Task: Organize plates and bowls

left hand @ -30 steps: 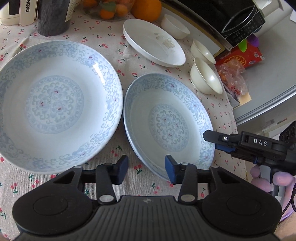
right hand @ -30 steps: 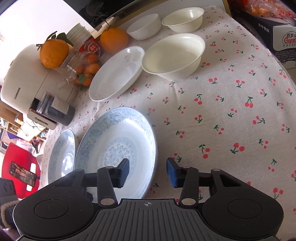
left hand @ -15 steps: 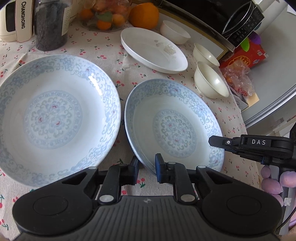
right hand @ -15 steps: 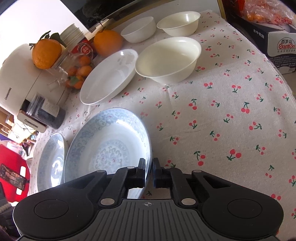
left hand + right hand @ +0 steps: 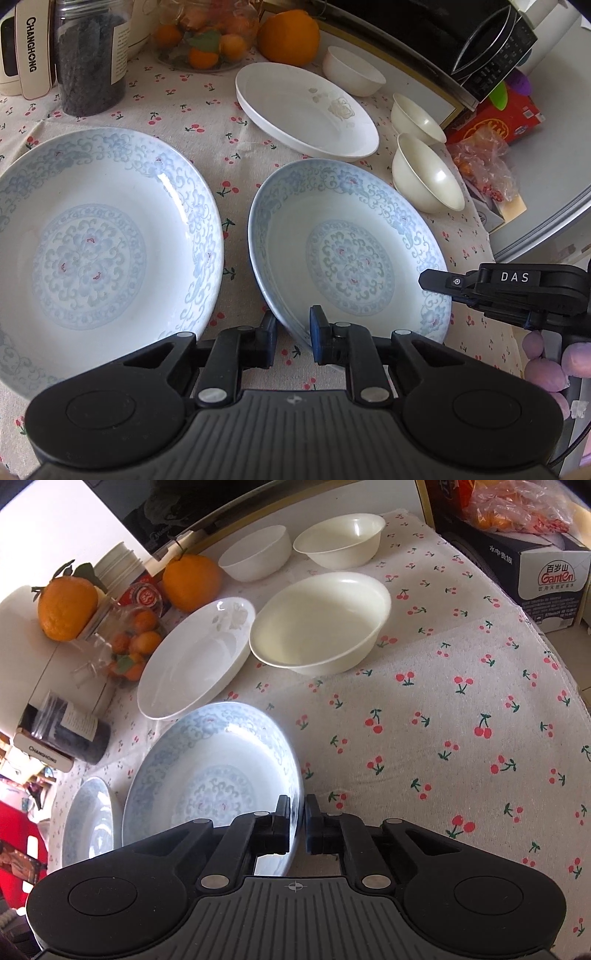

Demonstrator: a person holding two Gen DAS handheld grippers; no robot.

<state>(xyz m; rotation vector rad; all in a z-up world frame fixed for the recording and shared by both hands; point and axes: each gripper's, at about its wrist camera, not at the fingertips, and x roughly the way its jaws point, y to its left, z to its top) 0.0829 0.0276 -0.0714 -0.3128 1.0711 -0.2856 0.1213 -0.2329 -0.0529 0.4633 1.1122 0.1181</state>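
Cherry-printed cloth is covering the counter (image 5: pixel 461 709), soft and slightly rumpled under hard glazed ware. We are clamping both tools onto the smaller blue-patterned plate (image 5: pixel 351 251): the left tool (image 5: pixel 293 334) is pinching its near rim, pads either side of the thin edge, and the right tool (image 5: pixel 297 825) is gripping the opposite rim, its jaws nearly together on the porcelain. We judge that two grips on opposite edges are keeping a shallow, slippery dish level for a lift.

Just left of that plate, the larger blue-patterned plate (image 5: pixel 92 243) is lying flat, matching in its floral scrollwork, so we are probably treating it as the base for stacking. Beyond the held plate, a plain white plate (image 5: pixel 306 110) is sitting near three cream bowls, the nearest bowl (image 5: pixel 424 173) round and deep, smooth and glossy. Further behind it, an orange (image 5: pixel 288 35) and a dark-filled jar (image 5: pixel 90 59) are standing out of the way.
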